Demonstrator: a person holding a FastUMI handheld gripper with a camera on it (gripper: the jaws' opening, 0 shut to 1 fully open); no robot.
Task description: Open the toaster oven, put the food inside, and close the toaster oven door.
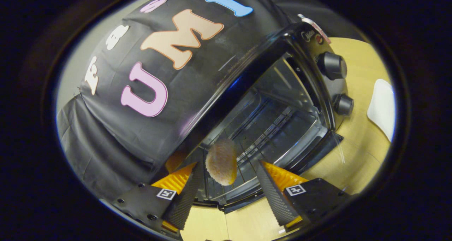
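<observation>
The black toaster oven (303, 46) stands on a wooden table (356, 152), seen tilted, with its glass door (314, 156) folded down and open. A round, golden breaded piece of food (221, 161) lies on the wire rack (268, 128) inside the front of the cavity. My gripper (229, 162) is open at the oven's mouth. The food sits between the fingertips, close beside the left finger (189, 191) and apart from the right finger (272, 188). Neither finger presses on it.
Two black knobs (332, 66) sit on the oven's right-hand panel. A white plate (383, 106) lies on the table beyond the oven's knob side. The black cloth wall hangs behind and left of the oven.
</observation>
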